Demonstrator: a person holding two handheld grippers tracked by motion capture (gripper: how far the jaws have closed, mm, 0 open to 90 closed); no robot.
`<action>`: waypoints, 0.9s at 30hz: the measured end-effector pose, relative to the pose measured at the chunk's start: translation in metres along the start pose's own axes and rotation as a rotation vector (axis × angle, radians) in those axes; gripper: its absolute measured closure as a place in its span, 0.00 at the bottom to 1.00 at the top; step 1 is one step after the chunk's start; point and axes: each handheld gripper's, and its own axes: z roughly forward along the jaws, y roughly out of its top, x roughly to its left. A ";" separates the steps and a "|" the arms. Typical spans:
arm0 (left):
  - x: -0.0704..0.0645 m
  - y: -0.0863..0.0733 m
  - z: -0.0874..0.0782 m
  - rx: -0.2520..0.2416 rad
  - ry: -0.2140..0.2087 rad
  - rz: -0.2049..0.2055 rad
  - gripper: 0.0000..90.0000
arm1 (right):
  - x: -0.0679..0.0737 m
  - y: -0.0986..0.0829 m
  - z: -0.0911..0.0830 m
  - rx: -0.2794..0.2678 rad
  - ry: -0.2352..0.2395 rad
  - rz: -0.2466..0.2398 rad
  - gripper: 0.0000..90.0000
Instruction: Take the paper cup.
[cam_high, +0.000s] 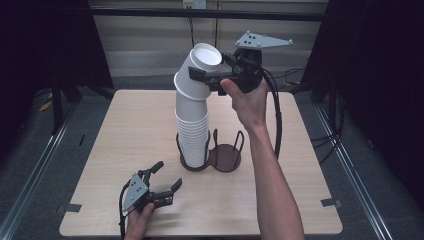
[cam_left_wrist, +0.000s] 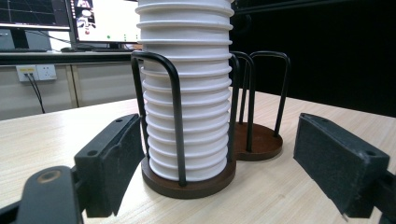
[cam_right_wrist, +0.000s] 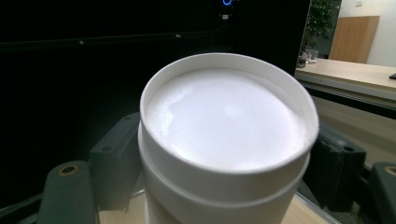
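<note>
Paper cups (cam_high: 192, 127), white and nested upside down, stand as a tall stack in the left ring of a two-ring wire holder (cam_high: 210, 156) at mid-table. They are judged light, thin-walled and easily crushed (the rolled rims stiffen them somewhat), so a gentle hold across the side wall near the base suits best. The right gripper (cam_high: 200, 77) pinches the top cup (cam_high: 200, 65) across its wall, both jaws pressed to it, tilting it off the stack; two nested rims show in the right gripper view, so a second cup may cling. The left gripper (cam_high: 165, 182) rests low on the table (cam_high: 300, 200), jaws spread wide, holding nothing, aimed at the holder's base.
</note>
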 end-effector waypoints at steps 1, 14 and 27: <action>0.000 0.000 0.000 0.000 0.000 0.000 0.17 | 0.000 0.000 0.000 0.000 0.000 0.000 0.25; 0.000 0.000 0.000 0.000 0.000 0.000 0.17 | -0.002 -0.001 -0.017 -0.031 -0.005 0.018 0.25; 0.000 0.000 0.000 0.000 0.000 0.000 0.17 | -0.008 -0.004 -0.042 -0.029 -0.038 0.015 0.25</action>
